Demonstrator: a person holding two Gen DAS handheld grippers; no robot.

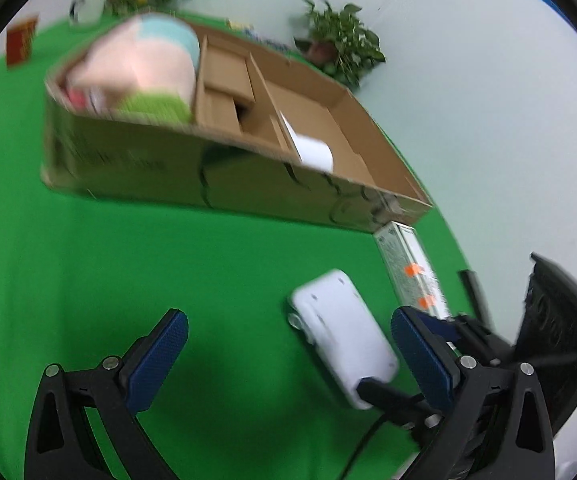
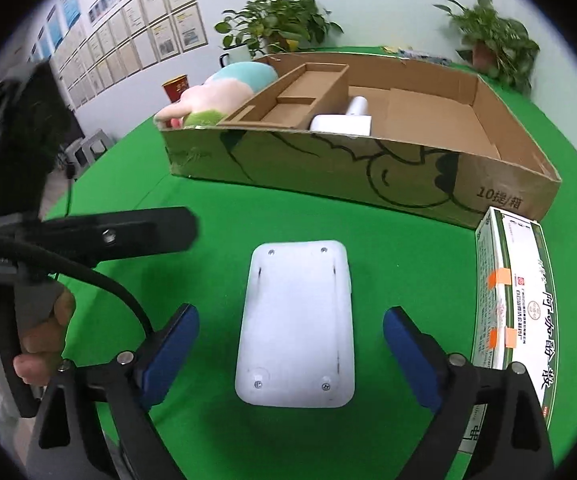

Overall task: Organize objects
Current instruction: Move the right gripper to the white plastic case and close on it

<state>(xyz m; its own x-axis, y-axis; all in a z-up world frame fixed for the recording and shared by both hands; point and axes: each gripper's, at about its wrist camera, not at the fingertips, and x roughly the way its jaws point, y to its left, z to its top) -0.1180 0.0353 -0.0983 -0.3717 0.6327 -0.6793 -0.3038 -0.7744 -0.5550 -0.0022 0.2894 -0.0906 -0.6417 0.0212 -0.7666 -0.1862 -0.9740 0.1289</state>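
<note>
A white flat plastic device [image 2: 298,324] lies underside up on the green table; it also shows in the left wrist view [image 1: 342,332]. My right gripper [image 2: 290,354] is open, its blue pads either side of the device's near end, not touching. My left gripper [image 1: 288,364] is open and empty, with the device just inside its right pad. A cardboard tray [image 2: 328,168] with dividers holds a plush toy [image 2: 216,92] at its left end and a white object [image 2: 342,120] in the middle. A green-and-white medicine box [image 2: 508,300] lies to the right of the device.
Potted plants [image 2: 276,24] [image 2: 496,40] stand behind the tray by the wall. A red cup [image 2: 176,86] stands at the back left. The person's hand [image 2: 28,332] holds the left gripper's handle at the left of the right wrist view.
</note>
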